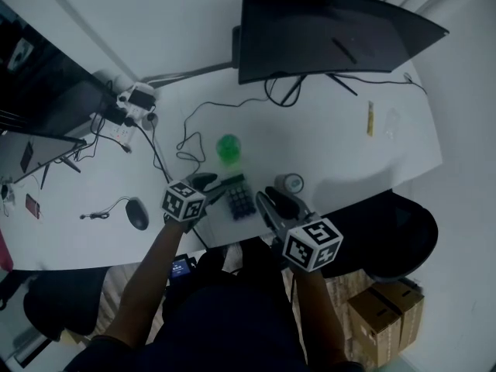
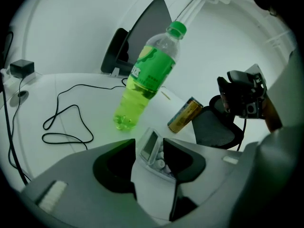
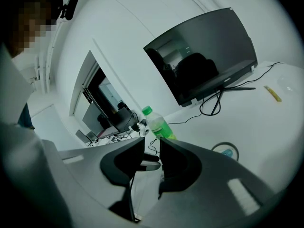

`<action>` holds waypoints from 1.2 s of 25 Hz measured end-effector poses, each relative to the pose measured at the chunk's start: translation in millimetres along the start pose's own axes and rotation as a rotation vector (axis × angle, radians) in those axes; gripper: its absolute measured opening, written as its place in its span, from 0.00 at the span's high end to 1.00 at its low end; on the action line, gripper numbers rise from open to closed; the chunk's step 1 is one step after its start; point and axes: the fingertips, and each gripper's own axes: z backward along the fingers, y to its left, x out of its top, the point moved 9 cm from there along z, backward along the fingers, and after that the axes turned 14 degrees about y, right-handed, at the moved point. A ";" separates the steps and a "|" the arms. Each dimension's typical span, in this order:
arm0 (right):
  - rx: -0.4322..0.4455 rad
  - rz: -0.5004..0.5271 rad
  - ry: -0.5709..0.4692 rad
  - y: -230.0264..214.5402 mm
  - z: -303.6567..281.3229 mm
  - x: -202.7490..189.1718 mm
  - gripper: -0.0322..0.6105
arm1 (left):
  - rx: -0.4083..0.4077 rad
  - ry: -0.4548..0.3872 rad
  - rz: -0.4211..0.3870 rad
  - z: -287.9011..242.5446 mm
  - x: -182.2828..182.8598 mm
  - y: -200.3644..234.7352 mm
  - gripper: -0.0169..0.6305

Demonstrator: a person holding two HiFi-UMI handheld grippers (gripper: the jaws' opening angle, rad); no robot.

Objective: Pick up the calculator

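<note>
The person's forearm (image 1: pixel 139 285) reached out from a dark lap to the near edge of a smooth white desk (image 1: pixel 325 138). The left gripper (image 1: pixel 219 187), a matte grey shell with black inner pads, pointed slantwise down at the desk. Its jaws stood wide apart, astride the calculator (image 1: pixel 241 202) (image 2: pixel 151 146) without clamping it. The calculator lay flat near the desk's front edge, between the two grippers, a small slab with a grey screen and rows of rounded pale keys.

The right gripper (image 1: pixel 270 204) hovered just right of the calculator, angled less steeply, with only a narrow gap between its jaws and nothing in them.

Beyond the calculator stood a clear plastic bottle (image 1: pixel 228 147) (image 2: pixel 147 77) (image 3: pixel 159 125) of bright green drink with a green cap. A gold-coloured metal can (image 2: pixel 185 115) sat near it. A thin black cable (image 2: pixel 61 122) looped loosely over the desktop. A curved, glossy dark monitor (image 1: pixel 325 33) stood at the back. A rounded dark mouse (image 1: pixel 137 213) lay well off to the left.
</note>
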 end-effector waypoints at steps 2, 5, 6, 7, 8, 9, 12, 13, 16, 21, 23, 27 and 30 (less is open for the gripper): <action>0.001 -0.002 0.003 -0.4 -2.4 0.4 0.82 | -0.003 0.018 0.013 -6.5 -1.5 4.3 0.68; 0.005 -0.007 0.009 -0.5 -5.4 -1.3 0.82 | -0.007 0.042 0.029 -15.6 -4.7 8.9 0.67; 0.006 -0.008 0.011 -0.8 -6.3 -2.3 0.82 | -0.010 0.045 0.035 -18.0 -5.6 9.8 0.67; 0.007 -0.009 0.014 -1.3 -7.2 -3.3 0.82 | -0.013 0.046 0.042 -20.4 -6.2 10.7 0.67; 0.006 -0.010 0.015 -1.8 -7.9 -4.1 0.82 | -0.017 0.047 0.048 -22.6 -6.7 11.4 0.67; 0.006 -0.011 0.017 -2.3 -8.4 -4.8 0.82 | -0.019 0.050 0.055 -24.8 -7.1 12.0 0.67; 0.008 -0.013 0.019 -2.5 -8.2 -7.2 0.82 | -0.029 0.062 0.074 -31.4 -8.8 12.5 0.68; 0.008 -0.014 0.020 -2.2 -7.5 -8.3 0.82 | -0.032 0.066 0.083 -33.1 -9.4 12.2 0.68; 0.004 -0.012 0.022 -2.3 -3.6 -11.4 0.82 | -0.039 0.063 0.113 -36.1 -8.5 11.3 0.71; -0.004 -0.011 0.025 -2.7 2.9 -16.5 0.82 | -0.051 0.034 0.163 -37.1 -7.7 8.7 0.80; -0.006 -0.009 0.027 -2.0 4.9 -18.8 0.82 | -0.049 0.012 0.173 -33.6 -8.4 5.3 0.81; -0.010 -0.007 0.029 -1.1 9.0 -22.5 0.82 | -0.043 -0.047 0.159 -22.1 -8.7 -6.6 0.83; -0.012 -0.003 0.029 1.7 11.1 -23.6 0.82 | -0.023 -0.087 0.114 -11.6 -7.7 -18.6 0.84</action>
